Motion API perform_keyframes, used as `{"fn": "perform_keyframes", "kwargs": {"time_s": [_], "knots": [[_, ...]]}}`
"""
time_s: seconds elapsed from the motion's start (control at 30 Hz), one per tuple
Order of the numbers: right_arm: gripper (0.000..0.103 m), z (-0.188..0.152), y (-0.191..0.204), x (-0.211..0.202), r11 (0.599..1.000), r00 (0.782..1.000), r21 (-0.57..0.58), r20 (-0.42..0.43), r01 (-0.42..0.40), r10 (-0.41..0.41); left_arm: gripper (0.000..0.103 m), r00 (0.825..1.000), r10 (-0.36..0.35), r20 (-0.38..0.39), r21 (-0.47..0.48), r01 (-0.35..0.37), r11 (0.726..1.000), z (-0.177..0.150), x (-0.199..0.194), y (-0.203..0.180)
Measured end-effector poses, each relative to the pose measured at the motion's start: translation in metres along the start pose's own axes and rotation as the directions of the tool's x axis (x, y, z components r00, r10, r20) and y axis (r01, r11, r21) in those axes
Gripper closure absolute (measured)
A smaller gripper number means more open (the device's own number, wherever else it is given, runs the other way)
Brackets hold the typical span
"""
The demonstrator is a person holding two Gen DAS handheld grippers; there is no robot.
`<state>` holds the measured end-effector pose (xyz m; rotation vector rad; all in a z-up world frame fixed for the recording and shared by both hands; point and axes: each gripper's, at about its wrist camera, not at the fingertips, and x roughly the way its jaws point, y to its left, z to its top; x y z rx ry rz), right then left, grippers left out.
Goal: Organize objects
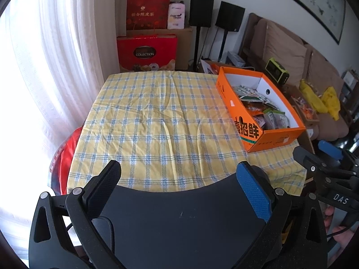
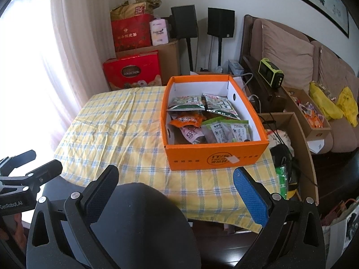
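— Where are the snack packets [image 2: 202, 121]?
— All in the orange box [image 2: 215, 158], at the bench's [image 1: 157, 116] right edge, toward the far corner.
— And the tools?
— Left tool [image 1: 179, 186] and right tool [image 2: 177, 188] both gape wide, holding nothing, hovering off the near edge.

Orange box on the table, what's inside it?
The orange box holds snack packets: two green-and-white ones at the back, an orange one, and pale green ones in front. Whatever lies underneath those packets is covered.
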<state>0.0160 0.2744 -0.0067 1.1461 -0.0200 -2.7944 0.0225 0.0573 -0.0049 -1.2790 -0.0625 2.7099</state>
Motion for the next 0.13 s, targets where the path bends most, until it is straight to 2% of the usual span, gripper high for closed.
{"fn": "perform_keyframes", "kwargs": {"time_s": [0.13], "knots": [[0.0, -0.0002, 0.0014, -0.0011, 1.0, 1.0, 0.001, 0.006, -0.001, 0.001, 0.0, 1.0, 0.001, 0.002, 0.005, -0.001, 1.0, 0.0001, -0.0001, -0.0011]]}}
